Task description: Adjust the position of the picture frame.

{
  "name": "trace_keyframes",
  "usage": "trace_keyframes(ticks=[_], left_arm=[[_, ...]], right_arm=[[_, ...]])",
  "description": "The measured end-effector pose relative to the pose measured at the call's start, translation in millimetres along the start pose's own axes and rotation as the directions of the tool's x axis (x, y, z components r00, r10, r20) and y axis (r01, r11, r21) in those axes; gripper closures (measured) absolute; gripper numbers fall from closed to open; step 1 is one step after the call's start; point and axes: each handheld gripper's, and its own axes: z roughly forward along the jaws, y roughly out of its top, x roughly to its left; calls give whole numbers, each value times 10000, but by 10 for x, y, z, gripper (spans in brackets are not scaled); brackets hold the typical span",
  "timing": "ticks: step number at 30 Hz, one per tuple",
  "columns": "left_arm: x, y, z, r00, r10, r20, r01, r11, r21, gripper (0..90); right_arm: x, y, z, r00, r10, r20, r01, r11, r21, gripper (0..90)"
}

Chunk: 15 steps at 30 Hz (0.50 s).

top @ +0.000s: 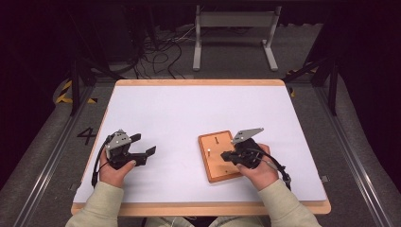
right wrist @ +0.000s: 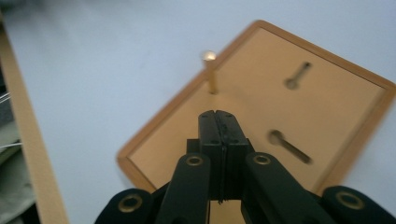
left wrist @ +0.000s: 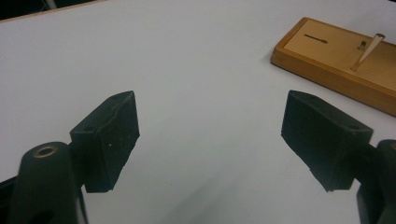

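The wooden board (top: 218, 157) lies flat on the white table (top: 189, 113), long axis running away from the person, a small peg (right wrist: 210, 70) standing upright in it. The right gripper (top: 229, 156) hovers over it, jaws clenched on nothing; the left gripper (top: 144, 144) rests well apart, jaws spread. Cables (top: 161, 52) trail over grey floor beyond.

Left gripper (top: 142, 150): held in the left hand (top: 116, 170) at the near left, jaws spread wide apart with nothing between them, pointing toward the right. Left forearm enters from the bottom edge in a light sleeve.

Right gripper (top: 226, 156): held in the right hand (top: 257, 171), jaws pressed fully together, pointing left. Grey three-cornered plate on top; cable trails back beside the wrist.
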Motion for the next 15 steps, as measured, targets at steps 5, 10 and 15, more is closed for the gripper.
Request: trace_keyframes(ticks=[5,10,15], left_arm=[[-4,-3,2,10000,-42,27,41,10000,28,194],[-2,-3,3,10000,-44,27,44,10000,21,194],[5,-4,1,10000,-19,0,19,10000,2,194]], right_arm=[[233,74,114,9973,-400,-617,409,9991,148,900],[459,90,297,9901,-812,-1145,881,9945,562,900],[578,82,435,9849,-1108,-1332,1242,9875,972,900]])
